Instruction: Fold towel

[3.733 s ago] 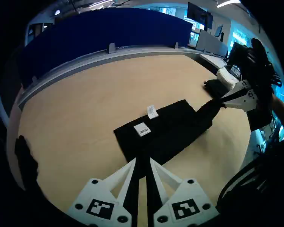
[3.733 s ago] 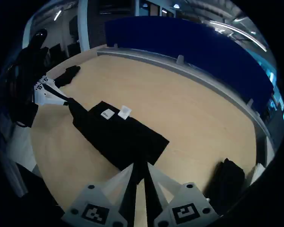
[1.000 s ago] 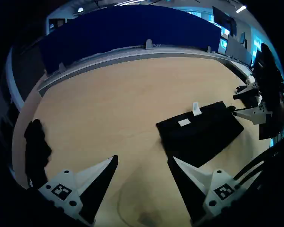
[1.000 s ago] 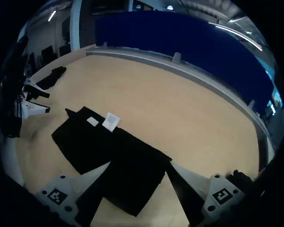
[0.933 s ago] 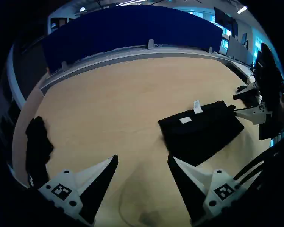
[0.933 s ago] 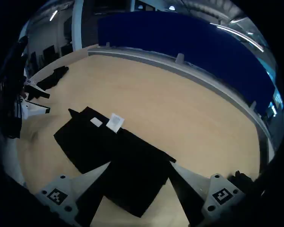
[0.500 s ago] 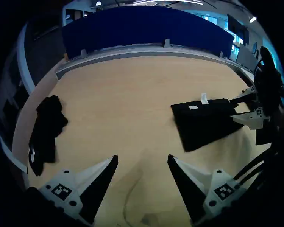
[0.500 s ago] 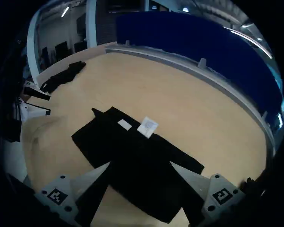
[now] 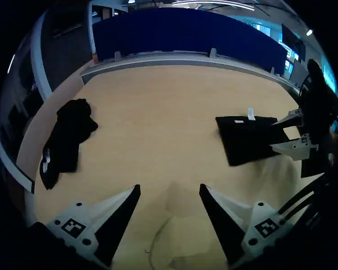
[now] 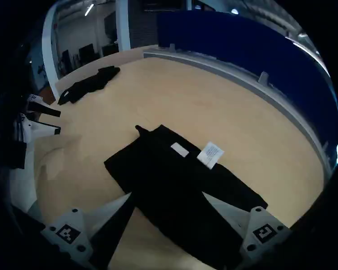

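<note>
A black towel [image 10: 178,184] lies folded flat on the light wooden table [image 10: 178,99], with two white tags [image 10: 211,155] on its top. My right gripper [image 10: 168,198] hangs open just over the towel's near part, with nothing held between its fingers. In the left gripper view the towel [image 9: 246,137] sits at the right, and the right gripper [image 9: 273,135] stands open at its far side. My left gripper [image 9: 168,189] is open above bare table, well away from the towel. It also appears open at the left edge of the right gripper view, as the left gripper [image 10: 58,123].
A second crumpled black cloth [image 9: 65,135] lies near the table's left edge, seen too as the black cloth [image 10: 90,83] at the far left. A blue partition [image 9: 182,33] lines the table's back edge. A person's dark sleeve [image 9: 317,103] is at the right.
Both grippers were shut on the towel's corners 3.7 s ago; they have let go and opened. Over the last second the left gripper swung left, away from the towel.
</note>
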